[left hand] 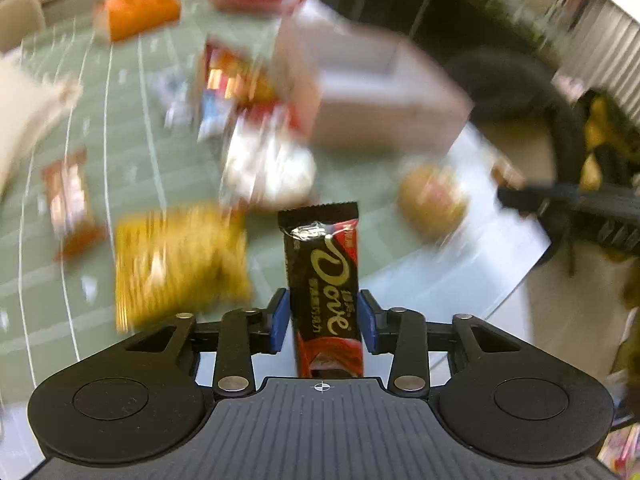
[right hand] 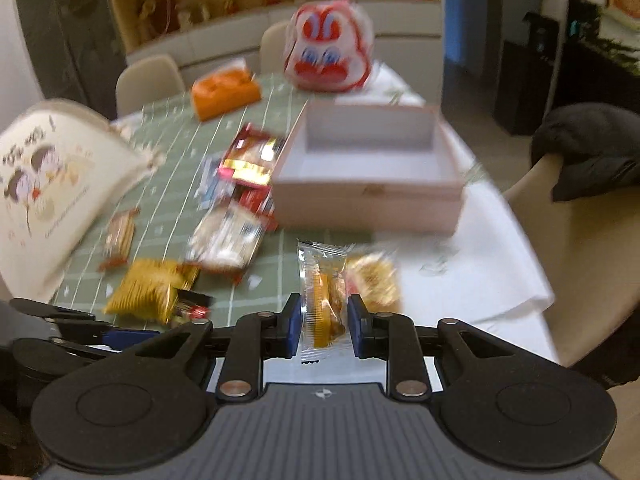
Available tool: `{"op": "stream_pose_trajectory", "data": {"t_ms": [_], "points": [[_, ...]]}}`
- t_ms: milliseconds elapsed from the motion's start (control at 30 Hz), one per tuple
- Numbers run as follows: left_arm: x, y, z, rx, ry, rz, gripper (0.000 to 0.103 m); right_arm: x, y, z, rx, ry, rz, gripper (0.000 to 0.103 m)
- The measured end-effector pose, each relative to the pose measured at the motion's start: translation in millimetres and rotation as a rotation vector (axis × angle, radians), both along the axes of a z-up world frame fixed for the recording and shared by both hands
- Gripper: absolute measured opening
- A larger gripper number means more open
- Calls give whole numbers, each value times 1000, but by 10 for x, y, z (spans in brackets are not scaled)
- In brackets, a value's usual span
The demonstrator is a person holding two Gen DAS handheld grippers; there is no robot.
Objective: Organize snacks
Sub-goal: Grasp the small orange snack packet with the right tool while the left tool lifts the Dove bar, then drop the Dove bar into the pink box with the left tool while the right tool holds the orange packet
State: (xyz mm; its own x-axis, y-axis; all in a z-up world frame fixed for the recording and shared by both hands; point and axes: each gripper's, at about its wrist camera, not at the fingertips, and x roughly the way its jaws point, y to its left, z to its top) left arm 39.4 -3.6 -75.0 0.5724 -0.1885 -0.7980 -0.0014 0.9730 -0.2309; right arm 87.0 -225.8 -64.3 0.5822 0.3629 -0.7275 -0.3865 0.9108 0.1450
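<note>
My left gripper (left hand: 323,320) is shut on a dark brown Dove chocolate bar (left hand: 320,248). The bar stands upright between the blue pads, lifted above the table. My right gripper (right hand: 325,326) is shut on a small clear-wrapped snack (right hand: 320,276) with an orange-yellow pastry inside, also held on end. An open pale pink box (right hand: 360,200) with a bare white inside sits ahead of the right gripper on the table. In the left wrist view this box (left hand: 380,120) lies blurred, ahead and to the right.
Several loose snack packets lie on the green checked cloth (right hand: 180,152): a yellow packet (right hand: 144,288), an orange packet (right hand: 224,94), a red-and-white bag (right hand: 328,52). A cartoon-printed cushion (right hand: 52,184) stands at the left. A chair with a dark garment (right hand: 588,152) is at the right.
</note>
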Motion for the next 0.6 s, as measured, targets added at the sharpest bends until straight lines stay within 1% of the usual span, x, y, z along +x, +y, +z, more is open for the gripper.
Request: {"op": "stream_pose_trajectory", "data": {"t_ms": [33, 100, 167, 233, 300, 333, 367, 400, 433, 500, 567, 600], "points": [[60, 16, 199, -19, -61, -9, 9, 7, -45, 67, 3, -20, -13, 24], [205, 35, 568, -46, -179, -16, 9, 35, -117, 192, 14, -52, -33, 24], [398, 13, 922, -25, -291, -31, 9, 79, -172, 317, 26, -87, -49, 24], [586, -11, 1143, -21, -359, -33, 9, 134, -211, 413, 26, -118, -73, 24], [700, -45, 1189, -3, -370, -46, 9, 188, -260, 473, 31, -134, -96, 24], [747, -79, 1150, 9, -355, -64, 11, 206, -285, 475, 32, -132, -108, 24], [798, -126, 1064, 19, -322, -83, 11, 212, -314, 466, 31, -128, -120, 24], [837, -164, 954, 25, -276, -98, 11, 210, -344, 442, 32, -119, -127, 24], [895, -212, 776, 24, -201, -121, 11, 209, -369, 393, 31, -105, -129, 24], [940, -273, 428, -1, -82, -175, 11, 193, -395, 224, 21, -56, -130, 24], [940, -303, 99, -32, 1, -202, 13, 153, -373, -3, 19, 17, -126, 24], [895, -315, -8, -27, 26, -211, 13, 146, -341, -146, 17, 59, -117, 24]]}}
